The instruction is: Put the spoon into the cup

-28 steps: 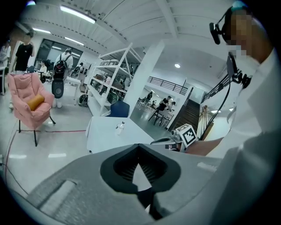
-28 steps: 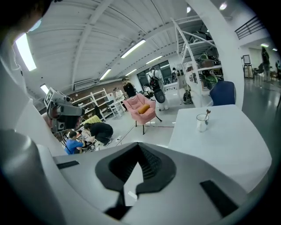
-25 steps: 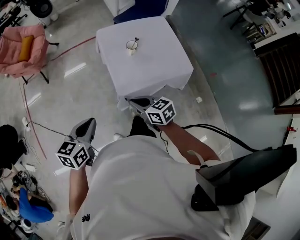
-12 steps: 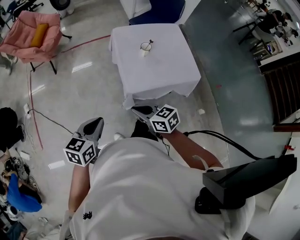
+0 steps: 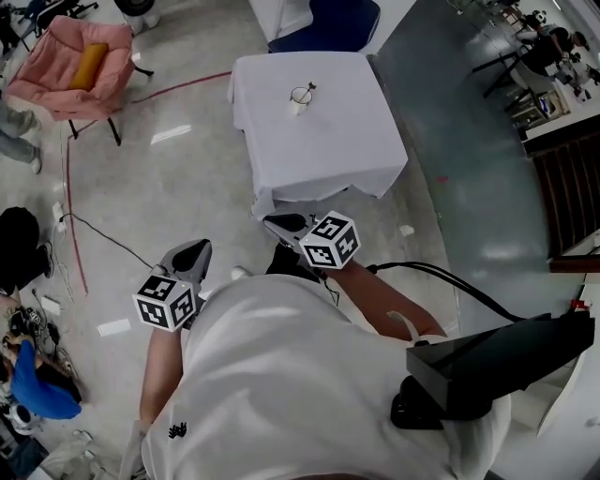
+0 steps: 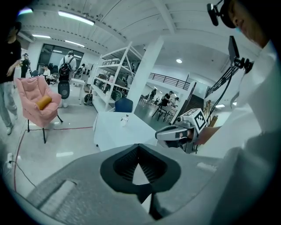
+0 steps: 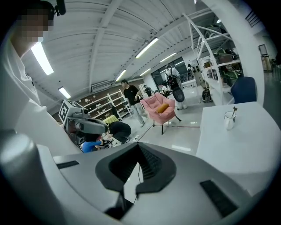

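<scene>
My left gripper (image 5: 190,255) hangs low beside me, jaws together and empty, with nothing to carry. The right gripper (image 5: 281,225) is closed on nothing too, short of the table (image 5: 328,159). Far across it the spoon (image 5: 310,88) stands in the cup (image 5: 300,99), so the job looks done.

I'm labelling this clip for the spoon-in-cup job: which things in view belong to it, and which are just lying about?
Job: cup, spoon standing in it, white table beneath.
Lying about: pink chair with orange cushion, blue chair, red cable.
</scene>
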`<control>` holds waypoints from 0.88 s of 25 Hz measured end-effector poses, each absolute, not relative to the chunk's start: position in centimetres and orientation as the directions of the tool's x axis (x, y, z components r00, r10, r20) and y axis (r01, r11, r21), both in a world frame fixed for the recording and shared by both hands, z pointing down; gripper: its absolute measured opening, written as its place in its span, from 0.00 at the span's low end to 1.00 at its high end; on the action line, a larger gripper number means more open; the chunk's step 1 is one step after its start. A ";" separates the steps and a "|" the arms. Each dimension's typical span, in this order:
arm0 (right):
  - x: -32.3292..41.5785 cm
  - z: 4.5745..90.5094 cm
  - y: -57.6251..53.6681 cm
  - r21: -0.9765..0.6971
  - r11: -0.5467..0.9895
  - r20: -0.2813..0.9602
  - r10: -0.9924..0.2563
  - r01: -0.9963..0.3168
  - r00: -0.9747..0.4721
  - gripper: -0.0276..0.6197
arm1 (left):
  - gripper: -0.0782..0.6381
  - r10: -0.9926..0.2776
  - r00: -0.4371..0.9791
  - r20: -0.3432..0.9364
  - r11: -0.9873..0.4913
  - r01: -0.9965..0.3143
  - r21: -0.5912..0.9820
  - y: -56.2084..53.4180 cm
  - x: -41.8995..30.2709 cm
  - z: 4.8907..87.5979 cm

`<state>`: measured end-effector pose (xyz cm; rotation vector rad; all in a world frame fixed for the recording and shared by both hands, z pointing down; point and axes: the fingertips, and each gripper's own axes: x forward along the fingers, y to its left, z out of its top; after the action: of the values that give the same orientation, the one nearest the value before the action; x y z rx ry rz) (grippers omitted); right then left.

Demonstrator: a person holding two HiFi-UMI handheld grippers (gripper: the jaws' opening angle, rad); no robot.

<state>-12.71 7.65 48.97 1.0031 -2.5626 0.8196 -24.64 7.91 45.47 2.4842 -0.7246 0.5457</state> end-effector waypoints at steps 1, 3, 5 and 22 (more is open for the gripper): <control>-12.7 49.0 7.6 -0.407 0.600 0.435 -0.536 -0.689 -0.724 0.05 | 0.12 -0.385 0.778 0.496 -0.738 -0.583 0.341 7.9 -24.7 45.5; -12.7 49.0 7.5 -0.404 0.601 0.435 -0.536 -0.689 -0.723 0.05 | 0.12 -0.384 0.777 0.498 -0.738 -0.583 0.340 7.8 -24.7 45.6; -12.7 49.0 7.6 -0.402 0.603 0.434 -0.537 -0.689 -0.724 0.05 | 0.12 -0.383 0.777 0.499 -0.740 -0.582 0.338 7.8 -24.6 45.7; -12.6 49.9 8.3 -0.404 0.601 0.448 -0.527 -0.689 -0.722 0.05 | 0.12 -0.352 0.779 0.519 -0.746 -0.568 0.347 8.1 -23.9 46.6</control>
<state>-12.58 8.26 49.87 0.9934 -2.5483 0.8209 -23.86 8.15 46.61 2.4747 -0.6884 0.5866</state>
